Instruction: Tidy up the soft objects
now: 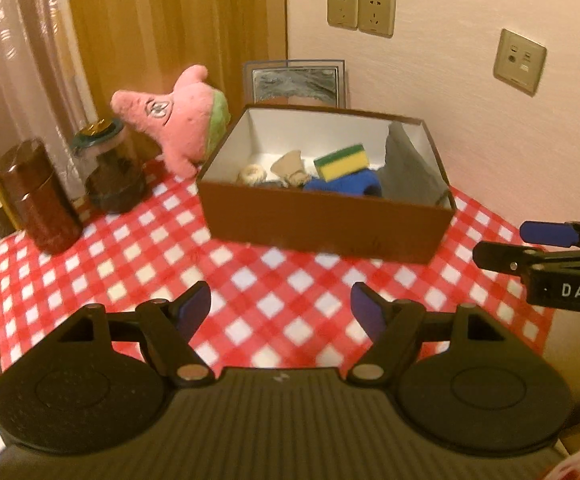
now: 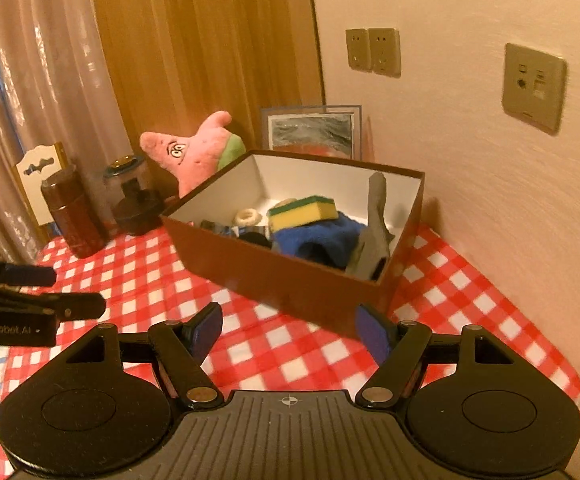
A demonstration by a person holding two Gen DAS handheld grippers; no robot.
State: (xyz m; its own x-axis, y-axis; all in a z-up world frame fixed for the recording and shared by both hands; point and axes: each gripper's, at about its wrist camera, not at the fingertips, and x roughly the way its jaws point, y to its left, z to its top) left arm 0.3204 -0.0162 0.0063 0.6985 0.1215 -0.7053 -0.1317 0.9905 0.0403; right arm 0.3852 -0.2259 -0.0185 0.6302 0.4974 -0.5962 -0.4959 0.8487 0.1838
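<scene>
A brown open box [image 1: 321,224] [image 2: 290,280] stands on the red checked tablecloth [image 1: 250,292] [image 2: 290,356]. Inside lie a yellow-and-green sponge [image 1: 341,162] [image 2: 303,212], a blue cloth [image 1: 349,186] [image 2: 321,240], a grey cloth [image 1: 409,168] [image 2: 373,236], a pale ring [image 2: 248,216] and small beige pieces [image 1: 290,168]. A pink star plush [image 1: 174,120] [image 2: 194,152] leans behind the box's left corner. My left gripper [image 1: 280,308] [image 2: 62,292] is open and empty above the cloth, in front of the box. My right gripper [image 2: 290,330] [image 1: 501,244] is open and empty too, to the right of the left one.
A dark red canister [image 1: 38,196] [image 2: 74,216] and a lidded glass jar [image 1: 110,168] [image 2: 132,196] stand at the left. A framed picture [image 1: 295,84] [image 2: 313,132] leans on the wall behind the box. Curtains hang behind; wall sockets [image 1: 359,12] sit at the right.
</scene>
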